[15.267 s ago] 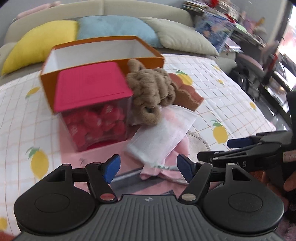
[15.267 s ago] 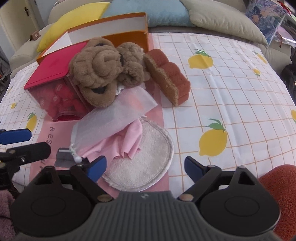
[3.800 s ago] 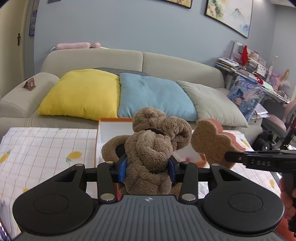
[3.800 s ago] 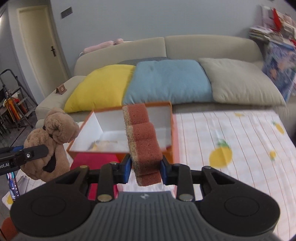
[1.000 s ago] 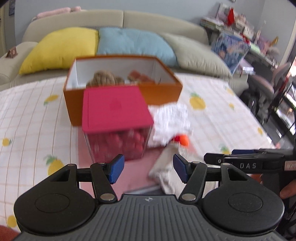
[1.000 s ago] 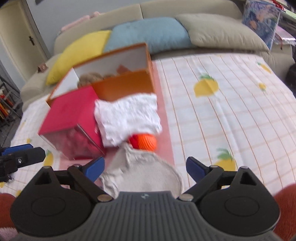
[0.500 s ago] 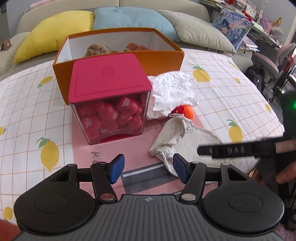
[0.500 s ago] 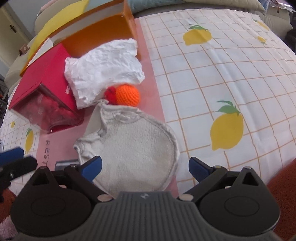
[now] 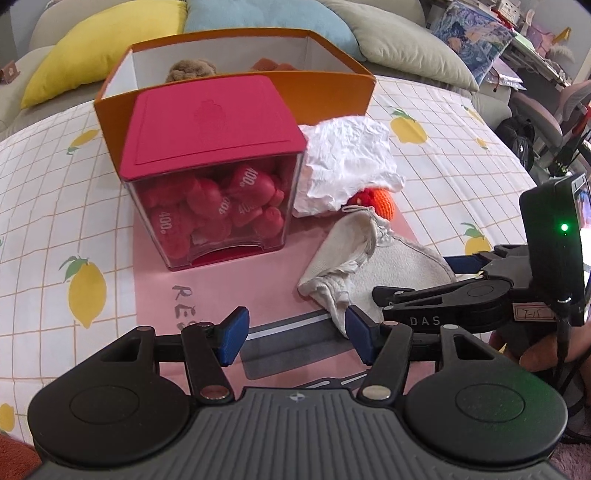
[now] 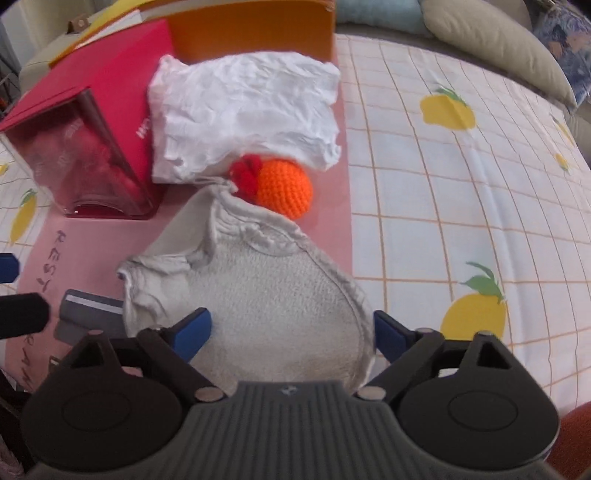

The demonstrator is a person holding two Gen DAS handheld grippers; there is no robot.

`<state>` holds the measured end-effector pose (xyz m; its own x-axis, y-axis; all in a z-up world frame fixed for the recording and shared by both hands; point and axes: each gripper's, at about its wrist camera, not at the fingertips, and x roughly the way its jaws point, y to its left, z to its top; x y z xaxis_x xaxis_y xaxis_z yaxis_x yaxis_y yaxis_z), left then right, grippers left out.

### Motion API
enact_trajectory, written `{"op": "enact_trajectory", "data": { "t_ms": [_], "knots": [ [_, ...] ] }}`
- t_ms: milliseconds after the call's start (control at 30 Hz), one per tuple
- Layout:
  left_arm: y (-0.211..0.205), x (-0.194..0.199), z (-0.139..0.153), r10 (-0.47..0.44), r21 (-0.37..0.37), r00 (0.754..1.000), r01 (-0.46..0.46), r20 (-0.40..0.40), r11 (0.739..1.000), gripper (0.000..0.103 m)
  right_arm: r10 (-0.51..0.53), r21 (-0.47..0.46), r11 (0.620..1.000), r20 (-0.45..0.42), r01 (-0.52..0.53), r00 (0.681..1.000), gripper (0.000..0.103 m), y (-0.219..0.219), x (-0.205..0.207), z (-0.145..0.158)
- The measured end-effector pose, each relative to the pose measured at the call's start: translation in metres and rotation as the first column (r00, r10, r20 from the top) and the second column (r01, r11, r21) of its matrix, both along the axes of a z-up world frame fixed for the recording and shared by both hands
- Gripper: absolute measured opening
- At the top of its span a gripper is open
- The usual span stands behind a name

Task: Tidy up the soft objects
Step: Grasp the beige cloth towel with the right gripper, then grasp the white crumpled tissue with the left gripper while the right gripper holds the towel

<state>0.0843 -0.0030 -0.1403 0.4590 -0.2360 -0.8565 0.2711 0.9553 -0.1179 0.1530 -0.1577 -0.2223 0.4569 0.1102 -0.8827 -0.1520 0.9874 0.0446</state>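
A round grey-white cloth pad (image 10: 273,295) lies on the pink mat, also seen in the left wrist view (image 9: 362,258). My right gripper (image 10: 291,328) is open, low over it, its fingers straddling the pad's near part. Behind the pad lie an orange crochet ball (image 10: 282,190) and a crumpled white cloth (image 10: 247,107). My left gripper (image 9: 295,334) is open and empty over the mat, just left of the pad. The orange box (image 9: 332,88) at the back holds a brown plush (image 9: 192,68) and a brown sponge toy (image 9: 271,64).
A clear box with a red lid (image 9: 210,122), full of red soft pieces, stands left of the white cloth. The lemon-print tablecloth (image 10: 461,184) stretches right. Sofa cushions (image 9: 110,33) lie behind the table.
Both grippers have come lower and closer to the pad. The right gripper now has its open fingers around the pad's near edge.
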Motion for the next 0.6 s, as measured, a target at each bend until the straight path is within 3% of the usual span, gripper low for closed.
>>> {"op": "enact_trajectory", "data": {
  "t_ms": [133,200,367,467,600],
  "knots": [
    [-0.003,-0.001,-0.001,-0.007,0.004,1.000,0.007,-0.003,1.000,0.070,0.032,0.000,0.999,0.018,-0.032,0.999,0.077,0.003,-0.006,0.004],
    [-0.003,-0.001,-0.002,-0.003,0.008,1.000,0.003,-0.006,1.000,0.070,0.070,-0.008,0.998,0.031,-0.070,0.997,0.061,0.009,-0.010,0.007],
    [-0.002,0.000,-0.001,0.012,0.005,1.000,-0.012,-0.011,1.000,0.070,0.118,-0.009,0.993,0.041,-0.118,0.992,0.042,0.014,-0.014,0.009],
    [-0.004,-0.001,0.001,0.014,0.006,1.000,-0.014,-0.007,1.000,0.069,0.137,0.021,0.990,0.037,-0.138,0.990,0.015,0.016,-0.015,0.011],
    [-0.010,-0.003,0.008,-0.034,0.020,0.999,0.034,0.034,0.999,0.067,0.140,0.042,0.989,0.046,-0.142,0.989,0.011,0.014,-0.020,0.017]
  ]
}}
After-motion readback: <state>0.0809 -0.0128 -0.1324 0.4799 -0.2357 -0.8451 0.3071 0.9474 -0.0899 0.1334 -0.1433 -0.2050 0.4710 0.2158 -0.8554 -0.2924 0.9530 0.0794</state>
